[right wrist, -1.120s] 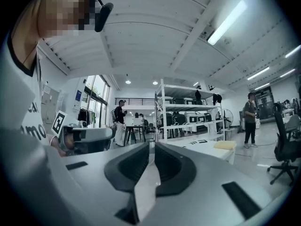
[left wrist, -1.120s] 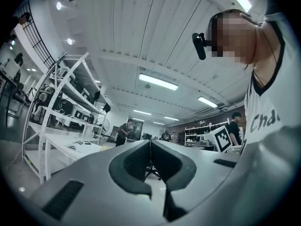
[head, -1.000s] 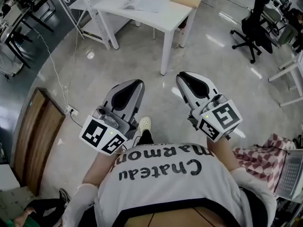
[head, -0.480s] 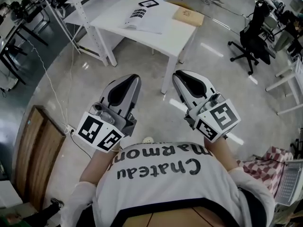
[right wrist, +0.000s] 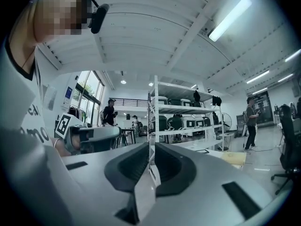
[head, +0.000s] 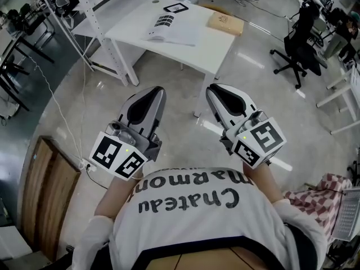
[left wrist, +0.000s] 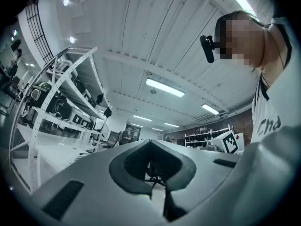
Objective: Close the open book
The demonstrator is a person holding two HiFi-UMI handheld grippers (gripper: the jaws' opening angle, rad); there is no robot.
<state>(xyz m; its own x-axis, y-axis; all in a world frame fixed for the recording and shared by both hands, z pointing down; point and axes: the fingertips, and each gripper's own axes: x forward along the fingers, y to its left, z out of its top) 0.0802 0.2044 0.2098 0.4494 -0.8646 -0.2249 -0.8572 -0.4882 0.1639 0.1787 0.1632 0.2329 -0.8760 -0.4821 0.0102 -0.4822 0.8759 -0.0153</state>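
Paper book (head: 171, 30) lies open on the white worktop (head: 208, 49), well ahead of the person. Left hand-held gripper (head: 156, 92) and right hand-held gripper (head: 215, 89) are each pressed together, pinching nothing. The book is likely light, with thin, floppy, easily creased pages. Best lifted by one half's outer edge and folded over the spine.

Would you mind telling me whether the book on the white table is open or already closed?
Open: the book lies spread flat on the white table, pages facing up, dark print showing on one.
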